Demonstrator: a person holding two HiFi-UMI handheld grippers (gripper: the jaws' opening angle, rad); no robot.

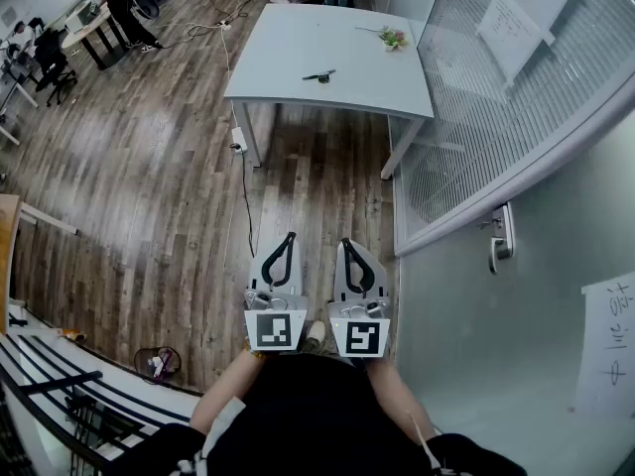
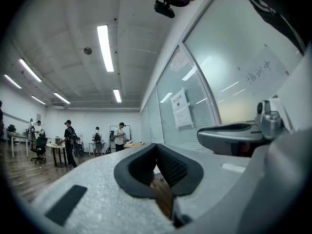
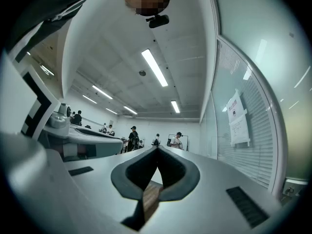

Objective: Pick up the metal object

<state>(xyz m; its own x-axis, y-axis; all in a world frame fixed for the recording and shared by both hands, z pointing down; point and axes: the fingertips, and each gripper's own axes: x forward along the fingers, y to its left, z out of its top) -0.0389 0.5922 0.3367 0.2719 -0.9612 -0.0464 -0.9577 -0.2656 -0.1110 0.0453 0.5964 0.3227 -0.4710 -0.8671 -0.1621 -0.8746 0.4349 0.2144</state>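
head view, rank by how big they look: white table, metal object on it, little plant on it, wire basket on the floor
1. white table
2. wire basket, though it sits nearer the camera
3. metal object and little plant: about alike, not ranked

Pale grey table (image 1: 298, 48), brown wood-grain floor (image 1: 149, 167), striped glass wall (image 1: 496, 97).

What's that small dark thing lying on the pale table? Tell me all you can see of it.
The object is small, slim and dark, longer than wide, with a thicker right end. It lies flat on the pale table, toward the middle of its near edge, and only that table touches it. It is too small to tell its material or parts.
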